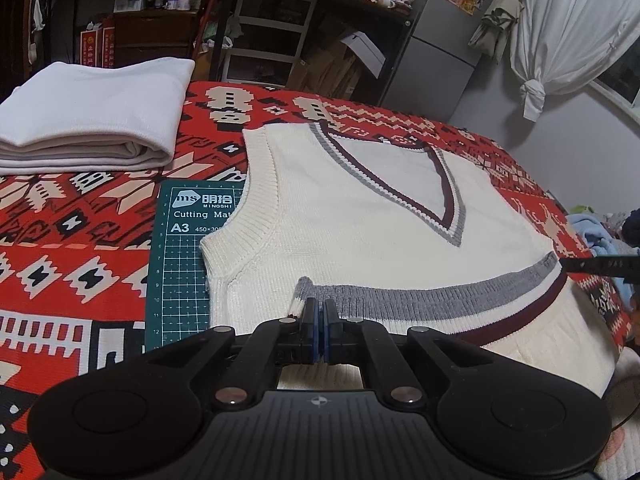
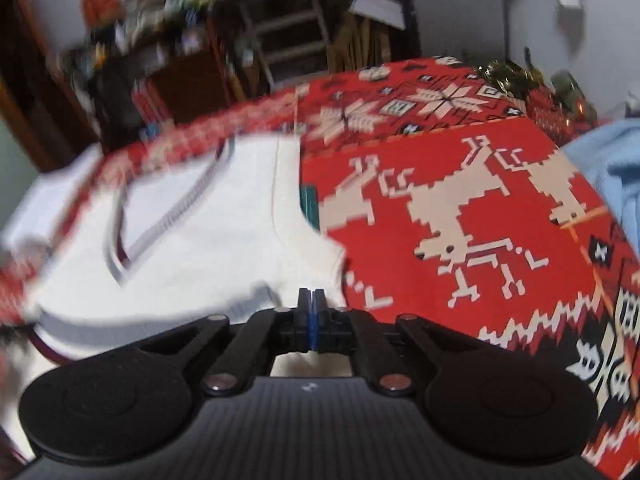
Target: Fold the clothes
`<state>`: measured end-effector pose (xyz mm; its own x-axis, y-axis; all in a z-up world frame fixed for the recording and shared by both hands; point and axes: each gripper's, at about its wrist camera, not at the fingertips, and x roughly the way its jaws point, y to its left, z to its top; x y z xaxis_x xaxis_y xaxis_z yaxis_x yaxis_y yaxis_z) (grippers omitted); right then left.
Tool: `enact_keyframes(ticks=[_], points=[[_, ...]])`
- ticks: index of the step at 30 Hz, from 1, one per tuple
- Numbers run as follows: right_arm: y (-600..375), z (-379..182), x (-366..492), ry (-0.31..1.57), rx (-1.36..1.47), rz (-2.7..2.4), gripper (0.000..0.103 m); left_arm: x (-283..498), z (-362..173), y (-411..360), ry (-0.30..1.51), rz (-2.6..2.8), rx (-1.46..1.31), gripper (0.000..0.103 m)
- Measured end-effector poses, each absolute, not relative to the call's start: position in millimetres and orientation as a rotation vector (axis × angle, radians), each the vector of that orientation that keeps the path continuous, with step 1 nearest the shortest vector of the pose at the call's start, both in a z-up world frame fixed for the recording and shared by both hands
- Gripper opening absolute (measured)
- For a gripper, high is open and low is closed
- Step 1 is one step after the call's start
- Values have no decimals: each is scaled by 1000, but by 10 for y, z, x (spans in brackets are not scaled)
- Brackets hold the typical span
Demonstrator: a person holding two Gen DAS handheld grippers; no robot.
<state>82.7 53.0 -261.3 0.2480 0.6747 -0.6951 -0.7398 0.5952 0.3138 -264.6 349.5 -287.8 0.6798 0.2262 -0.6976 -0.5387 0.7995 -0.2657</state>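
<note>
The vest [image 1: 360, 240] is cream knit with a V-neck trimmed in grey and dark red, and it lies on a red patterned cloth [image 1: 80, 272] that covers the table. Its neck points away from the cameras toward the far edge, so the long axis runs from the grippers to the shelves. The hem, with a grey band and a dark red stripe, is turned up over the body and runs across the near part from side to side. The left gripper [image 1: 320, 308] is closed, its fingers pinching the left end of this hem band. The right gripper [image 2: 311, 300] is also closed; its tips are at the right end of the hem, and cream fabric shows under them, but this view is blurred, so the grip is less clear. In the left view the tip of the right gripper appears at the right end of the hem. Under the left side of the vest lies a green cutting mat [image 1: 180, 264], partly covered by it. A folded white garment [image 1: 92, 120] rests on the far left of the cloth, apart from the vest. A light blue garment [image 2: 608, 176] lies at the right edge. The cloth shows white reindeer and snowflake figures. Behind the table there are dark shelves [image 1: 276, 32] with many small things, a grey fridge [image 1: 440, 40] with stickers, and a white curtain [image 1: 560, 28] tied in a knot.
</note>
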Motion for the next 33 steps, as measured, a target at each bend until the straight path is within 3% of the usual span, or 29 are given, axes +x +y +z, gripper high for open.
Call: enact_keyframes(ticks=[7, 16, 33], points=[[386, -2632, 608, 913, -182, 1049, 0, -2665, -2889, 3517, 690, 448, -508, 5], [228, -2553, 584, 906, -70, 1034, 2, -2680, -2895, 3558, 683, 438, -538, 4], [591, -2827, 761, 1001, 95, 1009, 0, -2655, -3020, 3968, 598, 438, -854, 3]])
